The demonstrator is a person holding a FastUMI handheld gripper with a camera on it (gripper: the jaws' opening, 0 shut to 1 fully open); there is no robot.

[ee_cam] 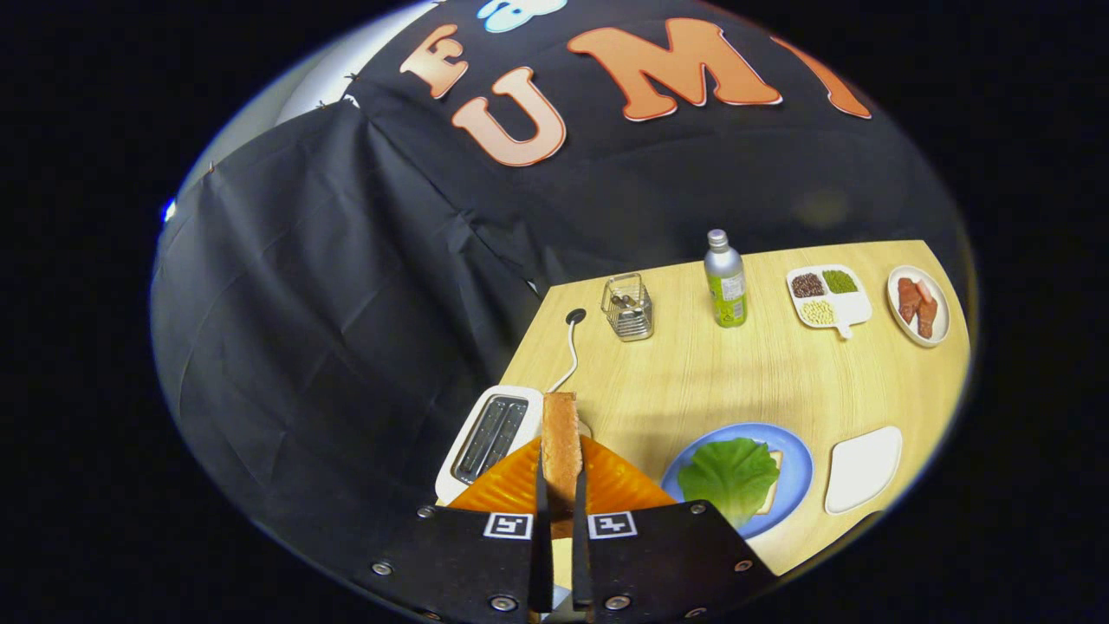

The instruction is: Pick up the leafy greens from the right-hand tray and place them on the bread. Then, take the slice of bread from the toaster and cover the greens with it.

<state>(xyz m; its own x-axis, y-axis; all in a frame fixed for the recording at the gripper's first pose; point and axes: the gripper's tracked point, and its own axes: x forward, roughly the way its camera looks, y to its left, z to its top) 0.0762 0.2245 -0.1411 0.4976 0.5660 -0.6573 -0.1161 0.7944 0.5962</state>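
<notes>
Between the gripper point(560, 485) fingers — slice of bread point(560, 442) held edge-on, upright, both fingers pressing its faces. Toaster point(489, 438) sits just beyond-left on the bench point(736, 381). Leafy greens point(729, 477) lie on bread on the blue plate point(801, 468), right of the gripper — empty white tray point(864, 468) further right.

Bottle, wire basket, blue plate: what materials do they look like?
Bottle: likely aluminium, with a matte silver shoulder and cap and a green printed wrap.
Wire basket: metal wire, thin shiny grid.
Blue plate: glazed ceramic or plastic, smooth and glossy; can't tell which.
The gripper is shut on the bread slice, fingers pressing both faces.
</notes>
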